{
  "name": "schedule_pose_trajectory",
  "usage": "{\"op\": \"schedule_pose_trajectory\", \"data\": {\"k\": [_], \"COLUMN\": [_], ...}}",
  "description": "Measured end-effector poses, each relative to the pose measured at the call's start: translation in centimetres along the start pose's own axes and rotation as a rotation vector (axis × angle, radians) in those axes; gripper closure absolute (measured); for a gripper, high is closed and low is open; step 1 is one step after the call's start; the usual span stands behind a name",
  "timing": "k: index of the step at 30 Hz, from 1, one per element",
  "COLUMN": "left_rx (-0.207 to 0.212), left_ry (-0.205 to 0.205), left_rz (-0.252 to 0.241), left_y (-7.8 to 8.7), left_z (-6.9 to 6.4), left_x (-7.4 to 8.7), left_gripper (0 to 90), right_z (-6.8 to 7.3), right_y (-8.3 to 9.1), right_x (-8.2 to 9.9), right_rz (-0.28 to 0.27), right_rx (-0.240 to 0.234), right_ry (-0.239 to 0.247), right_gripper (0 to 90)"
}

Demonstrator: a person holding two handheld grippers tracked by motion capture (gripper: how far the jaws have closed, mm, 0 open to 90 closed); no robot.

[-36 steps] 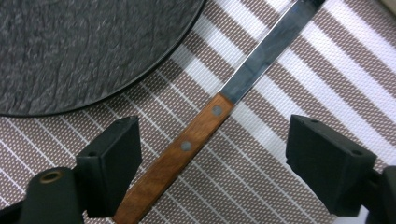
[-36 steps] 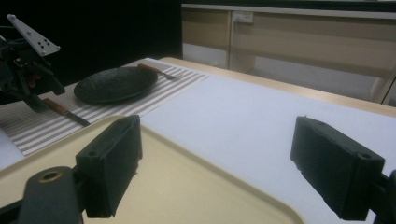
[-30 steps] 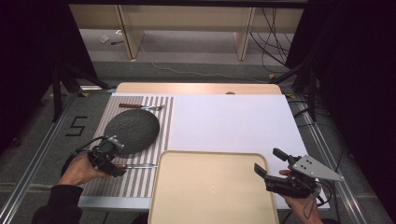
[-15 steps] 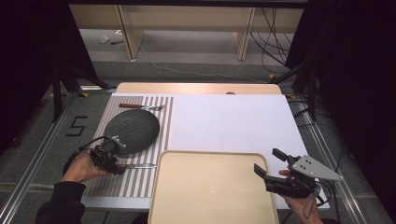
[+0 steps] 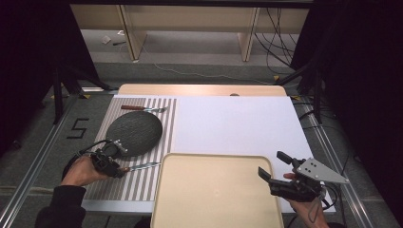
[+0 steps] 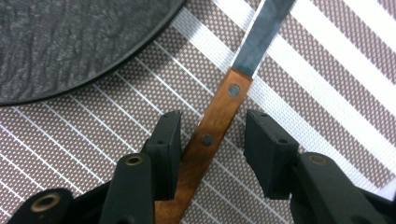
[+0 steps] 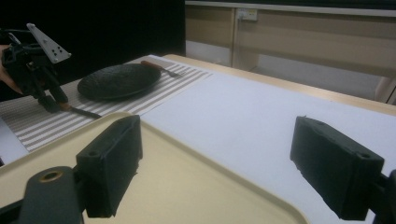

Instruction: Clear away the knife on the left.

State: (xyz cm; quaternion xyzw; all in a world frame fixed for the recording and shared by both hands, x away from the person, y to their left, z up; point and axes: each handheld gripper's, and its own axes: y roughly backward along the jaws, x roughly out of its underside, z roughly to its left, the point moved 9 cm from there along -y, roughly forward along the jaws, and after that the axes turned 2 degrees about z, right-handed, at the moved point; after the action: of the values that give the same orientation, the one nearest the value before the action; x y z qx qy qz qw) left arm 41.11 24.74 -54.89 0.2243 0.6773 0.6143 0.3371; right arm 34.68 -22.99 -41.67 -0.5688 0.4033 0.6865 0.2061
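Knife (image 6: pixel 219 126) is lying on the striped placemat (image 5: pixel 142 183) at 9 o'clock of the tray (image 5: pixel 216 192), its wooden handle sitting between the left gripper's (image 6: pixel 212 135) spread jaws, possibly touching one. Right gripper (image 5: pixel 275 168) is hovering agape at the tray's 3 o'clock. Farther off, the dark plate (image 5: pixel 134 133) and a fork (image 5: pixel 142 109) are lying at 11 o'clock.

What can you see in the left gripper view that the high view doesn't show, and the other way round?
Left gripper view alone: two round rivets on the knife's brown wooden handle, and the left gripper open around the handle, its fingers not squeezing.

High view alone: the beige plastic tray, the wooden-handled fork, the right gripper, the white table cover.

Both: the dark round textured plate, the striped placemat, the knife.
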Motion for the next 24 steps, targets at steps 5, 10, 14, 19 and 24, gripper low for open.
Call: {"op": "schedule_pose_trajectory", "data": {"k": [5, 10, 14, 19, 24], "left_rx": [0.001, 0.001, -0.014, -0.02, -0.007], "left_ry": [-0.041, -0.07, -0.096, -0.115, -0.125], "left_rz": [0.014, 0.032, 0.037, 0.034, 0.015], "left_y": [0.0, 0.0, 0.1, 0.1, 0.3], "left_z": [-0.4, -0.9, -1.0, -1.0, -1.7], "left_x": [-0.1, -0.2, -0.2, -0.2, -0.5], "left_gripper": [66.0, 74.3, 75.5, 76.3, 76.4], "right_z": [0.0, 0.0, 0.0, 0.0, 0.0], "right_y": [0.0, 0.0, 0.0, 0.0, 0.0], "right_x": [0.0, 0.1, 0.0, 0.0, 0.0], "right_rz": [0.002, 0.004, 0.004, 0.004, 0.002], "right_rx": [-0.001, -0.001, -0.002, -0.001, -0.002], "right_ry": [0.0, 0.0, 0.001, 0.002, 0.002], "right_gripper": [17.7, 17.7, 17.8, 17.8, 17.8]}}
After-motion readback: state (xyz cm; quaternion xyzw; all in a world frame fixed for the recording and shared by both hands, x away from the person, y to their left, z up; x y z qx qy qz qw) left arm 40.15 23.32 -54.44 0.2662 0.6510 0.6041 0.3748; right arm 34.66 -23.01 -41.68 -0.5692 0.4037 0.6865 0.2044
